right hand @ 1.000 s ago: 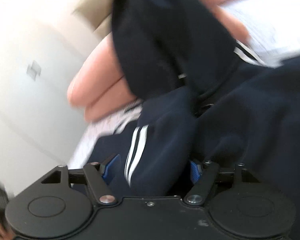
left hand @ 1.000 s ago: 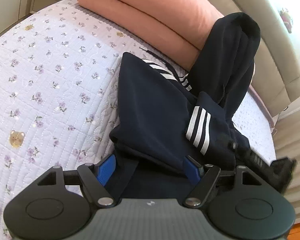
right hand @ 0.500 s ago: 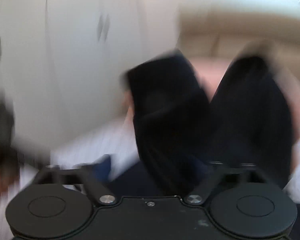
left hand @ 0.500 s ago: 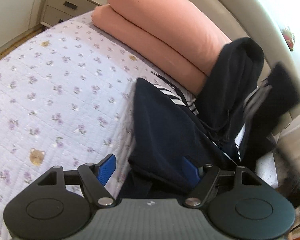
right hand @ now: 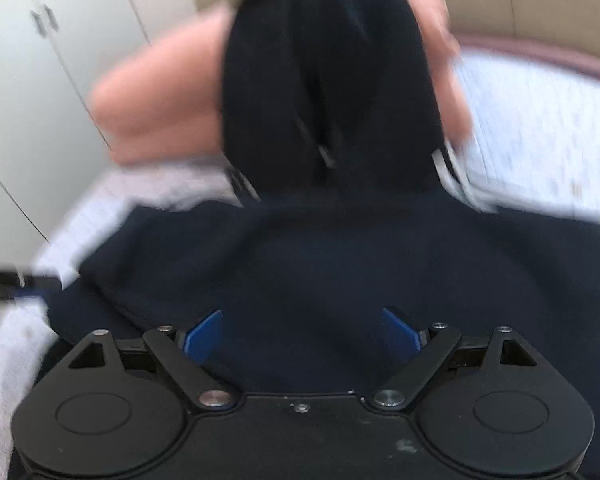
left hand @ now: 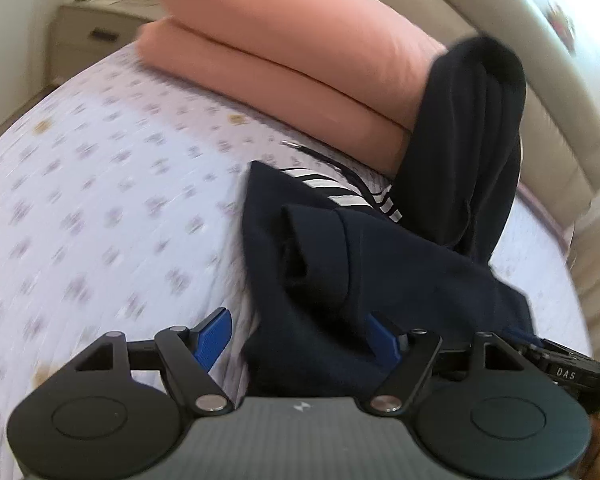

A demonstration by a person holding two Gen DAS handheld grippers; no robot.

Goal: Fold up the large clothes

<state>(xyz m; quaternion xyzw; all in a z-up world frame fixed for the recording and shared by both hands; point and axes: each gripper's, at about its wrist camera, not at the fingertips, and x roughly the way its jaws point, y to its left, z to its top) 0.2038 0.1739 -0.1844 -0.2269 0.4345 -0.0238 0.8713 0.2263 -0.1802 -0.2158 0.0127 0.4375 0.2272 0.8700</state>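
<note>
Left wrist view: one navy garment (left hand: 380,256) is lying on the bed (left hand: 100,208), its far end draping over two stacked pink pillows (left hand: 292,56). The left gripper (left hand: 300,338) is spreading its fingers wide, cloth bunching between them, no grip evident.

Right wrist view: the right gripper (right hand: 302,334) is likewise gaping wide over the garment (right hand: 340,264); motion blur is smearing the pillows (right hand: 156,112).

We see a matt navy fleece garment (left hand: 400,280) on quilted floral cotton bedding (left hand: 100,200); at twelve o'clock, soft peach cloth pillows (left hand: 292,48); behind them a smooth, leather-like headboard (left hand: 548,92).
</note>
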